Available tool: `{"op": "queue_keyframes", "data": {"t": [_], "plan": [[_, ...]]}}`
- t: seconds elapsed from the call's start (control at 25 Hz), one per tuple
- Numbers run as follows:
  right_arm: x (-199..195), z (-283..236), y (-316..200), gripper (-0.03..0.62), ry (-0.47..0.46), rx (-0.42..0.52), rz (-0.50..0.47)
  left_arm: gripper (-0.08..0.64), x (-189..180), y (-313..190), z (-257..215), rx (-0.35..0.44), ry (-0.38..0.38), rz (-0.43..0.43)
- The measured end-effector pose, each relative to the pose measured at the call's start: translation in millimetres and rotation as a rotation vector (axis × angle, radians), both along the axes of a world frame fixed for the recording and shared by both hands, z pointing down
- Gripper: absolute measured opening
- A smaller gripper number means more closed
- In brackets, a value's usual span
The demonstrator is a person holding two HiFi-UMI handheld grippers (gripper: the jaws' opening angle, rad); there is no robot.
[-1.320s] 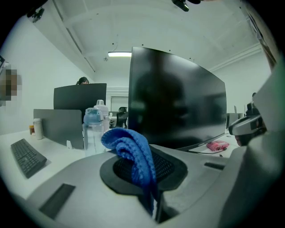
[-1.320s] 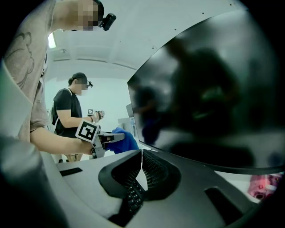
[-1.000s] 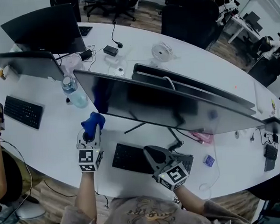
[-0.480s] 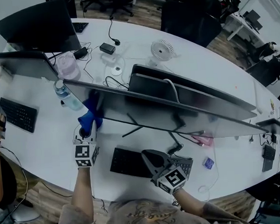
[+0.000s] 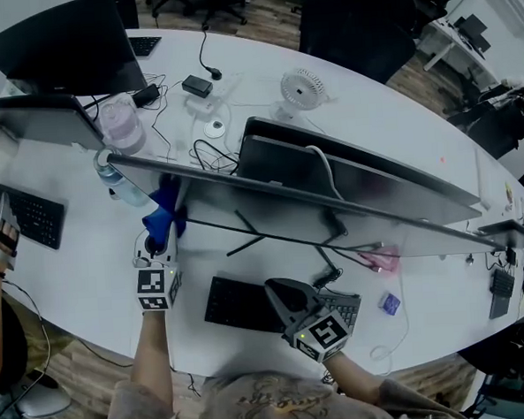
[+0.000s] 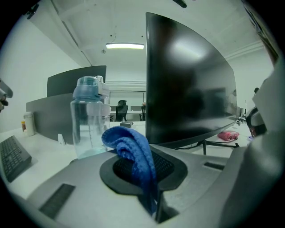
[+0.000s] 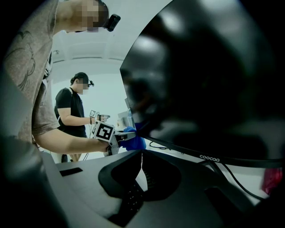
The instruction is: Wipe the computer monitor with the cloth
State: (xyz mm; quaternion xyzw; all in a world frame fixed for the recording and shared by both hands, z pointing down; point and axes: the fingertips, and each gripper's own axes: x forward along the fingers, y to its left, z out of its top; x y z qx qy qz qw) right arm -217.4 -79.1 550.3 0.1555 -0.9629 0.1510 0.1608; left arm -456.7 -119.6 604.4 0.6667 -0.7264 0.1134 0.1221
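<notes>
1. Nearest the wearer, the right tongs (image 5: 287, 293) hover over the keyboard (image 5: 237, 305) on the surface, jaws together and empty.
2. At 10 o'clock, the left tongs (image 5: 164, 238) pinch the blue cloth (image 5: 163, 215) against the left end of the monitor (image 5: 271, 217).
3. Wiping appears barely begun; the next move calls for a flat, pressed sweep toward 3 o'clock.
4. The bezel lettering (image 7: 209, 157) reads "coocaa".
</notes>
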Motion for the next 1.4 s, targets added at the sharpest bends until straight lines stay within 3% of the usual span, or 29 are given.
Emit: {"op": "queue_keyframes", "data": {"t": [0.68,1.4], "plan": [[5.2,0.4,1.4,0.021,-0.002,0.023,0.005,0.048,1.6,-4.8,-23.8,0.032,-0.040,0.030],[14.2,-15.5,11.1,0.021,-0.031,0.062,-0.007,0.048,3.2,-4.6,-95.3,0.120,-0.123,0.045]]}}
